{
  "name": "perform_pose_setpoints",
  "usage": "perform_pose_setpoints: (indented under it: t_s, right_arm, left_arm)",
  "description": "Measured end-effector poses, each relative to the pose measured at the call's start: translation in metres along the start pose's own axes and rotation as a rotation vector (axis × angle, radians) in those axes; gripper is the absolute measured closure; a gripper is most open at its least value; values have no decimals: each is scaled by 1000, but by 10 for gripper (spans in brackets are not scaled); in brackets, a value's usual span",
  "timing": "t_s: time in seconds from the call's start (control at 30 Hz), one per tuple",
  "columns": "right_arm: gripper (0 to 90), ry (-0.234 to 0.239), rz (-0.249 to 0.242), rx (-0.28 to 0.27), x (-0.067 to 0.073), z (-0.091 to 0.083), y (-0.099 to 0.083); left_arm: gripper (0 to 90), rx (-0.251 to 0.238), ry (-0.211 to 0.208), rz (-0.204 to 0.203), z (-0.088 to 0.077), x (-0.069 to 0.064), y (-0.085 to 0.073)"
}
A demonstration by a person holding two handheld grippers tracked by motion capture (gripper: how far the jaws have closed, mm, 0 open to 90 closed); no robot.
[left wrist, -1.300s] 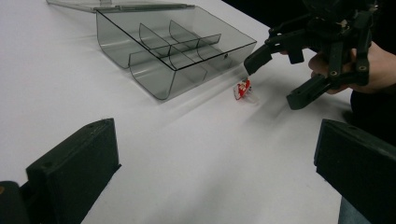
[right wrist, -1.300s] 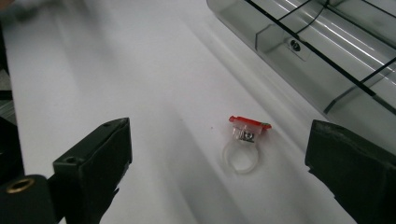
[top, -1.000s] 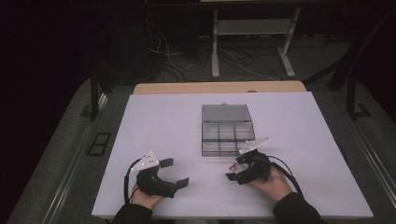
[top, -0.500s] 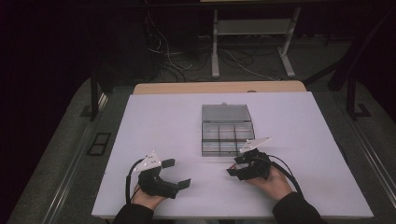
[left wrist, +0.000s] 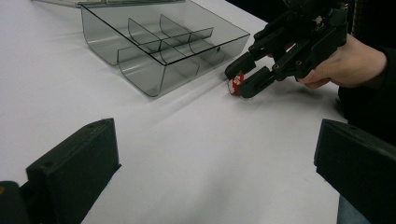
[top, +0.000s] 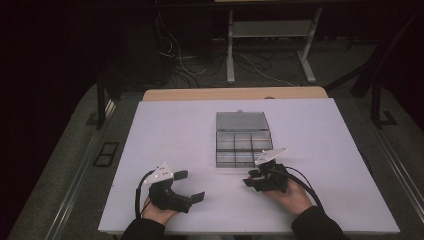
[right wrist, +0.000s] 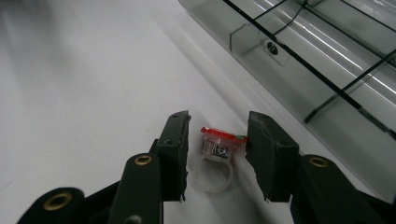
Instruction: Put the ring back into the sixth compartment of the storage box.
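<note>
Right gripper (right wrist: 217,154) jaws have been closing around the ring (right wrist: 217,156) beside the box (left wrist: 159,46), not yet clenched; off-center, it could squirt out.

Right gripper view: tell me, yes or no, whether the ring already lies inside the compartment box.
No, the ring lies on the white table between the right gripper jaws, outside the compartment box.

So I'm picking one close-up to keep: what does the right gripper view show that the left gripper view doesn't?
Right gripper view: the small piece shows its clear ring, red top and metal middle, between the right claw, whose jaws have just been closing; one jaw seems to touch it, the other stands apart.

Left gripper view: the left claw wide open, plus the person's hand.

Both: the open compartment box and the white table.
</note>
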State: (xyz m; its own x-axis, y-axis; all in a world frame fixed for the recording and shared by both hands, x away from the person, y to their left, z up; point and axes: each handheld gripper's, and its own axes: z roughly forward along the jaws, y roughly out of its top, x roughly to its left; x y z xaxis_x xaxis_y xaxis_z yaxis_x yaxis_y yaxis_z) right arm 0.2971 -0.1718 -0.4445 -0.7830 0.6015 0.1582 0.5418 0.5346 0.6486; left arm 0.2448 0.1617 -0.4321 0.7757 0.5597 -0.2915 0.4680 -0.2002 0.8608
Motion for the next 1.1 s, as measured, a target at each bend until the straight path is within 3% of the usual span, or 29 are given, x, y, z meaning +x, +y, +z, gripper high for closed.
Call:
perform_pose_setpoints:
  t_s: [0.43,0.87,1.1]
  right_arm:
    - [694,-24,-8,8,0,-1,0]
    - [704,49,42,-6,-4,-6,1]
    - [704,56,50,-8,-4,-12,3]
  left_arm:
    - [0,2,1,1,0,0,0]
    - [0,11,-1,6,1,0,0]
    - [0,12,-3,4,2,0,0]
